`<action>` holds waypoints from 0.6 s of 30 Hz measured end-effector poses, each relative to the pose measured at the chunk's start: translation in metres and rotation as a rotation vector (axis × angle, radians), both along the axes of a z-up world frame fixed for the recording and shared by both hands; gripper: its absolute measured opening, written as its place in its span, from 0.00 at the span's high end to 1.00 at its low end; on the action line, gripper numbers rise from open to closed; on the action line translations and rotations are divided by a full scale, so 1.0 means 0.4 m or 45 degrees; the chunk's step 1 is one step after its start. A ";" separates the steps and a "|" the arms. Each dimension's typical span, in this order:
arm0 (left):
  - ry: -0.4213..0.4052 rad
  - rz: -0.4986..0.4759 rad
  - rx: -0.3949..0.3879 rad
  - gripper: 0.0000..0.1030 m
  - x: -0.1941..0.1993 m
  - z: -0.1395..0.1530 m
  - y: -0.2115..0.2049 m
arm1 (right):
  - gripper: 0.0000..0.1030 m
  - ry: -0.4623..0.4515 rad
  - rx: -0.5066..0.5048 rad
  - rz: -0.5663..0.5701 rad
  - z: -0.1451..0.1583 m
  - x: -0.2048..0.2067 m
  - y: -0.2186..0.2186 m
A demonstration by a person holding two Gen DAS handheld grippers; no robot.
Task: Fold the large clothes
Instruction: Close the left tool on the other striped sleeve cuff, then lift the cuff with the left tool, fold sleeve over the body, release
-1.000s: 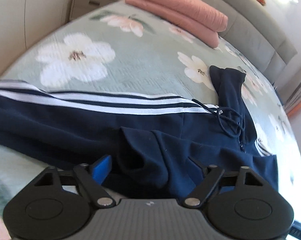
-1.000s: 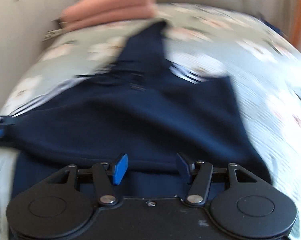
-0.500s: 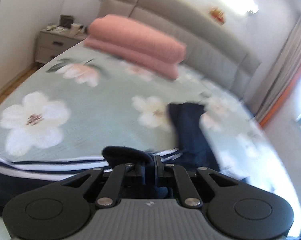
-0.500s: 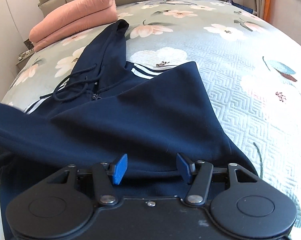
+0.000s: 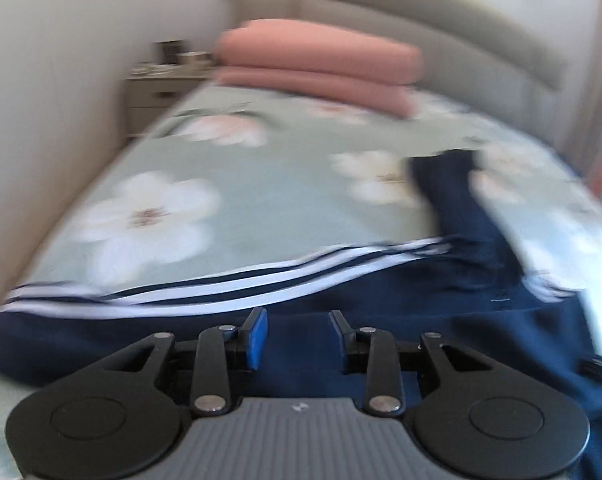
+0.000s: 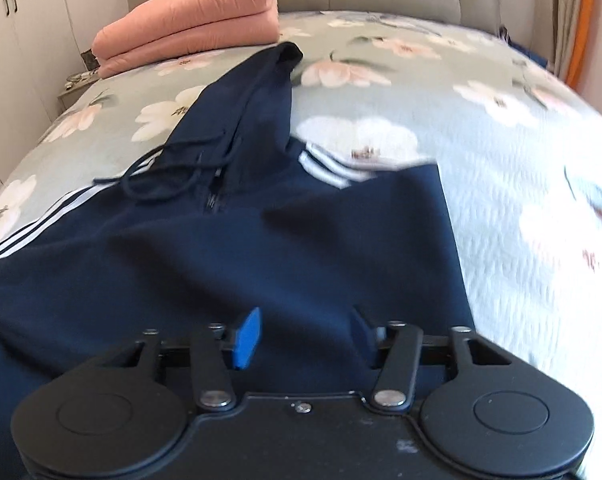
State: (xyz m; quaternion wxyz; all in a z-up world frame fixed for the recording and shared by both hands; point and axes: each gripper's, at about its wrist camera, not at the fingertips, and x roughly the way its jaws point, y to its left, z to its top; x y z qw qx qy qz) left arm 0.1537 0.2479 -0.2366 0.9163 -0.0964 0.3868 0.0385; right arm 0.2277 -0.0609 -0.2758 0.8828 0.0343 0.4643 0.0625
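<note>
**Left wrist view: jaws over a navy hoodie on the bed**

Left wrist view is blurred. The left gripper (image 5: 297, 330) hangs above the navy hoodie (image 5: 381, 320), its jaws partway apart and opening, with only cloth seen below the gap and nothing pinched between them. The hoodie lies spread across the near part of the bed (image 5: 261, 184), its white stripes (image 5: 221, 288) running along the sleeve edge and its hood (image 5: 453, 192) stretched away toward the headboard (image 5: 441, 36). A folded pink blanket (image 5: 321, 64) sits at the far end, beside a nightstand (image 5: 157, 88).

From the right wrist view, the right gripper (image 6: 307, 330) is low over the hoodie (image 6: 261, 248), jaws partly apart and closing. Navy cloth lies right under and around the fingers; whether the blue pad (image 6: 247, 338) already presses on a fold I cannot tell. The hood (image 6: 261, 92) points toward the pink blanket (image 6: 189, 28), and the drawstring (image 6: 173, 180) loops over the chest near the zip. One side of the body is folded in over the middle, leaving a straight edge on the flowered bedspread (image 6: 501, 160).
</note>
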 end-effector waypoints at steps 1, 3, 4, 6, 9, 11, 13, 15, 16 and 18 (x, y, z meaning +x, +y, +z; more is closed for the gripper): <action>0.007 -0.053 -0.046 0.67 0.016 -0.007 -0.021 | 0.69 -0.019 0.010 0.035 -0.007 0.024 0.008; 0.061 -0.134 -0.143 0.73 0.056 -0.056 -0.061 | 0.73 -0.030 0.030 0.124 -0.036 0.076 0.025; 0.095 -0.163 -0.169 0.74 0.073 -0.083 -0.078 | 0.78 -0.029 -0.006 0.162 -0.056 0.100 0.030; 0.169 -0.195 -0.164 0.75 0.100 -0.145 -0.105 | 0.79 -0.035 -0.184 0.167 -0.104 0.140 0.022; 0.223 -0.167 -0.148 0.81 0.098 -0.194 -0.098 | 0.20 -0.092 -0.345 0.032 -0.151 0.168 -0.082; 0.228 -0.136 -0.159 0.89 0.081 -0.208 -0.067 | 0.21 -0.071 -0.381 -0.089 -0.162 0.177 -0.162; 0.225 -0.110 -0.187 0.90 0.059 -0.204 -0.031 | 0.21 -0.049 -0.376 -0.197 -0.165 0.172 -0.228; 0.228 -0.087 -0.237 0.91 0.037 -0.201 0.010 | 0.30 -0.005 -0.373 -0.278 -0.149 0.158 -0.256; 0.229 -0.077 -0.252 0.91 0.029 -0.198 0.018 | 0.57 0.014 -0.379 -0.291 -0.132 0.145 -0.252; 0.228 -0.070 -0.257 0.91 0.003 -0.179 0.026 | 0.69 -0.020 -0.309 -0.258 -0.080 0.087 -0.222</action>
